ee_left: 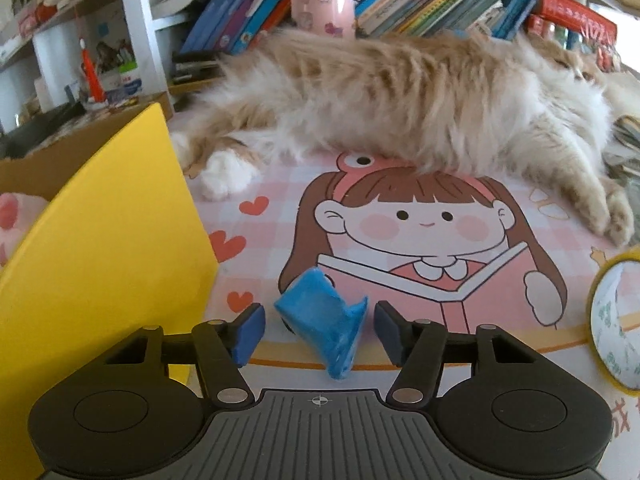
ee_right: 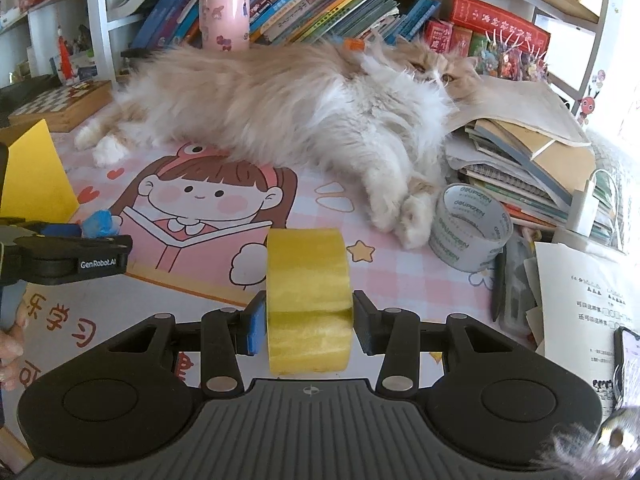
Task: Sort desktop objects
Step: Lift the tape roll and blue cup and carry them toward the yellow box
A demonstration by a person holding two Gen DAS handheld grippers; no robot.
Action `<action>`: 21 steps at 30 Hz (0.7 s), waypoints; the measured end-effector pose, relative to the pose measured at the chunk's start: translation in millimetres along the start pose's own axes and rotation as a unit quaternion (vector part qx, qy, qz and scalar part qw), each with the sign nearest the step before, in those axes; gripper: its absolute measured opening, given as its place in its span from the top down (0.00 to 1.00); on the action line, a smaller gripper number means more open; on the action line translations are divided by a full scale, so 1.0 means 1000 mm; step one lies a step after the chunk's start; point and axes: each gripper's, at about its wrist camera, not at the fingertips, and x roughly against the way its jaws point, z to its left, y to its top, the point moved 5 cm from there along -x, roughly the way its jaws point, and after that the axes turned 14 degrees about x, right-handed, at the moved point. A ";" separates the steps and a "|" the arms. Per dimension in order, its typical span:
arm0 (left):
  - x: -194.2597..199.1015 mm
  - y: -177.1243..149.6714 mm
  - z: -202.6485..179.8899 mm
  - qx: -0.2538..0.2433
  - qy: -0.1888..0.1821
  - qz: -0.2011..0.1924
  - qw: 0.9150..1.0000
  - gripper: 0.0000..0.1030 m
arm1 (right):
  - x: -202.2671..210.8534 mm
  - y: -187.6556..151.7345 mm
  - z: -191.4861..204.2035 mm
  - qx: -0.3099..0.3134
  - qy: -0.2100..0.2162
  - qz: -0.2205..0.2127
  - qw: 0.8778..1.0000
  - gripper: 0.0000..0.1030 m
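A blue clip (ee_left: 322, 320) lies on the cartoon desk mat (ee_left: 400, 248), between the fingers of my left gripper (ee_left: 319, 332), which is open around it without touching. The clip also shows in the right wrist view (ee_right: 98, 222), beside the left gripper's body (ee_right: 64, 254). My right gripper (ee_right: 309, 326) is shut on a yellow tape roll (ee_right: 308, 296), held upright on edge just above the mat. The same yellow tape roll (ee_left: 616, 320) shows at the right edge of the left wrist view.
A fluffy orange and white cat (ee_right: 288, 108) lies across the back of the desk. A yellow board (ee_left: 100, 248) stands at the left. A clear tape roll (ee_right: 470, 226), stacked books (ee_right: 520, 160), papers (ee_right: 580, 320), a pink cup (ee_right: 225, 20) and a bookshelf sit around.
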 end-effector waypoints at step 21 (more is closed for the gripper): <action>0.053 -0.002 -0.015 -0.014 -0.105 -0.005 0.994 0.65 | 0.011 -0.002 0.000 -0.003 0.021 -0.010 1.000 0.63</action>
